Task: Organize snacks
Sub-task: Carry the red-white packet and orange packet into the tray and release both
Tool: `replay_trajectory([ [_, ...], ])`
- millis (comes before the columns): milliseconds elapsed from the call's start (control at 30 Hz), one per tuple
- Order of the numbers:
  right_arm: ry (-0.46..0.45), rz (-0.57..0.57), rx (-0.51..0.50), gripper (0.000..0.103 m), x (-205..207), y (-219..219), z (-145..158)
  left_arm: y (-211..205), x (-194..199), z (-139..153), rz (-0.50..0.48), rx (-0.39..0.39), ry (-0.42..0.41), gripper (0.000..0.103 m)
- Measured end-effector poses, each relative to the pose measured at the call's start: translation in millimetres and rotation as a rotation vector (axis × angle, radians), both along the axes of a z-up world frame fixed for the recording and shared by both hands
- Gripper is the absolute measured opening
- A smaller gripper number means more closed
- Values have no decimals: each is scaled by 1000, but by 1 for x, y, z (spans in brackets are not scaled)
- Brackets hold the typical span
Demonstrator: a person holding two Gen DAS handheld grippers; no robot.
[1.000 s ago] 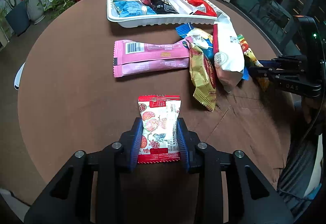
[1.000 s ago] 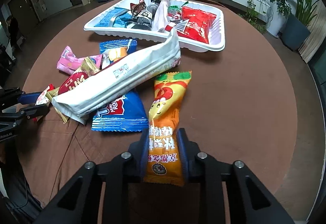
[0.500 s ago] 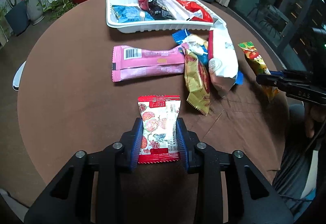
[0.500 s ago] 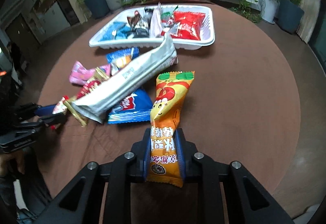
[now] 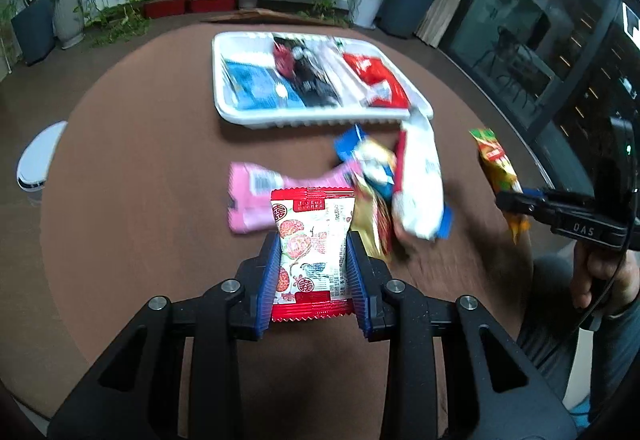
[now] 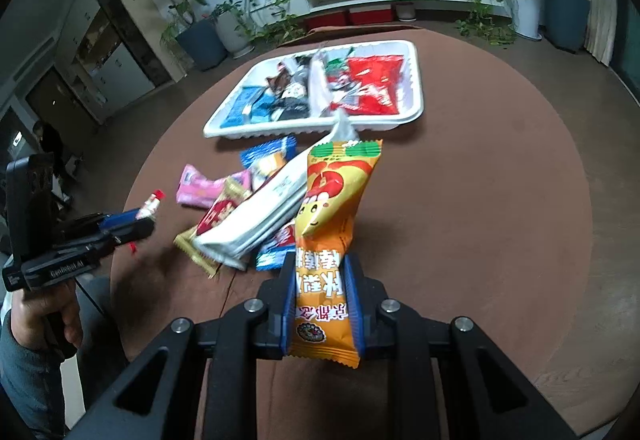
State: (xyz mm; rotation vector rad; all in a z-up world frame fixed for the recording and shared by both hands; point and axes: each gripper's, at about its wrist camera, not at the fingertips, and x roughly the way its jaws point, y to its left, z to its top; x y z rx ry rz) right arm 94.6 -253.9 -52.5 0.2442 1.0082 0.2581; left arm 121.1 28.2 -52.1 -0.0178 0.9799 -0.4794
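Observation:
My left gripper [image 5: 313, 244] is shut on a red-and-white snack packet [image 5: 313, 240], held above the brown round table [image 5: 140, 168]. My right gripper [image 6: 320, 268] is shut on a long orange snack packet [image 6: 332, 224], lifted clear of the table [image 6: 480, 200]. A white tray [image 5: 320, 116] holding several packets lies at the far side; it shows too in the right wrist view as the tray [image 6: 416, 96]. Loose on the table between are a pink packet [image 5: 256, 200], a white packet [image 5: 420, 184], a gold packet [image 5: 376, 228] and blue ones [image 5: 348, 144].
Each view shows the other gripper at its side: the right gripper [image 5: 508, 200] with the orange packet [image 5: 496, 168], the left gripper [image 6: 132, 224] held by a hand [image 6: 44, 320]. A white object [image 5: 38, 156] sits past the table's left edge. Potted plants and a low shelf stand behind.
Both grippers have risen with their packets, so the table and tray look farther off. The orange packet has come up off the table and rolled slightly. The pile has not moved.

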Motion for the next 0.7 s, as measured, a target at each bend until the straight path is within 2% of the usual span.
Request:
replay_trajectory([
  [233,-19,-107,-12,24,24,-48,12,16,47,28,42,1,-48,30],
  [400,-54,-182,-19,24,56,-80,31,16,81,52,46,5,-87,30],
  [533,-99,-192,-36,24,85,-83,53,10,106,70,43,7,-113,30],
  [700,-160,-135,-49,24,129,-57,78,-6,143,86,21,12,-137,30],
])
